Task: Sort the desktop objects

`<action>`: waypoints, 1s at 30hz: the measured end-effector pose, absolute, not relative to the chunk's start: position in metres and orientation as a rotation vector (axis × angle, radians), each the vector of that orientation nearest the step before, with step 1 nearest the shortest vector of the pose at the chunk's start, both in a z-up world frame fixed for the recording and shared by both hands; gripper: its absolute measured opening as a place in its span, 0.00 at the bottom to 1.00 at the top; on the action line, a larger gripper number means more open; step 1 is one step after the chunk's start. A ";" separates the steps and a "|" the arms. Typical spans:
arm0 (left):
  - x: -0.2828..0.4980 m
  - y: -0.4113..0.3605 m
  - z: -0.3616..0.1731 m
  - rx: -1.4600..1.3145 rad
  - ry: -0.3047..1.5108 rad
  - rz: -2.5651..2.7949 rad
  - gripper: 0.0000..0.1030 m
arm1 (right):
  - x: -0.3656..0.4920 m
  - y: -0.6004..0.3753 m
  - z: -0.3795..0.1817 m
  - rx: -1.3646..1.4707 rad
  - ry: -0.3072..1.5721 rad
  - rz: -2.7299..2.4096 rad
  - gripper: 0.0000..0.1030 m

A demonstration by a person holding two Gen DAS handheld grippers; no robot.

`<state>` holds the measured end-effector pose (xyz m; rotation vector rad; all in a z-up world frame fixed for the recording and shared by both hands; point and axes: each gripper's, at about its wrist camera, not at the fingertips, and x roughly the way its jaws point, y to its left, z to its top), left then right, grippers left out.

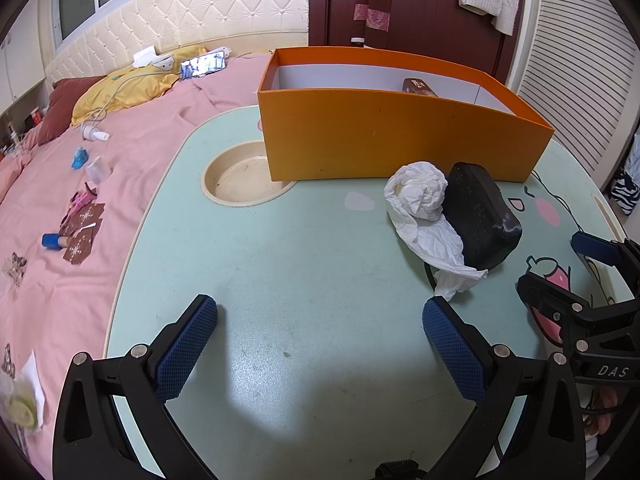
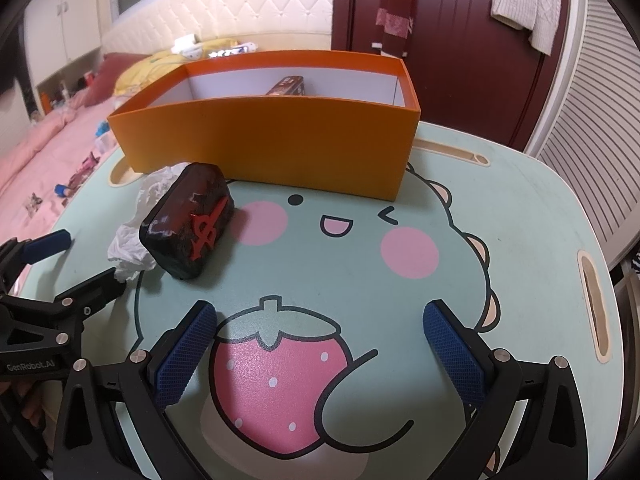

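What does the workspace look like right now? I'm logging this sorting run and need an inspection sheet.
Surface: green cartoon lap table, standing on a pink bed.
Job's things: orange box holding a brown packet; black case lying against crumpled tissue, both outside the box.
Clutter: small items scattered on the bed.
Grippers: left gripper and right gripper, jaws open, empty.
Cables: white cord on the pillow.
Surroundings: dark red door, hanging clothes.

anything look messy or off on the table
Yes: a crumpled white tissue lies loose in front of the orange box, and the black case sits tilted, propped on it rather than flat on the table.
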<state>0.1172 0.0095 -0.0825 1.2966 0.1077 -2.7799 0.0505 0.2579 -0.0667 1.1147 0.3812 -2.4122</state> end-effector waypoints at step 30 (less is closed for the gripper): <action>0.118 0.008 -0.083 1.297 0.105 -2.781 1.00 | 0.049 0.259 -0.067 1.106 0.378 -2.413 1.00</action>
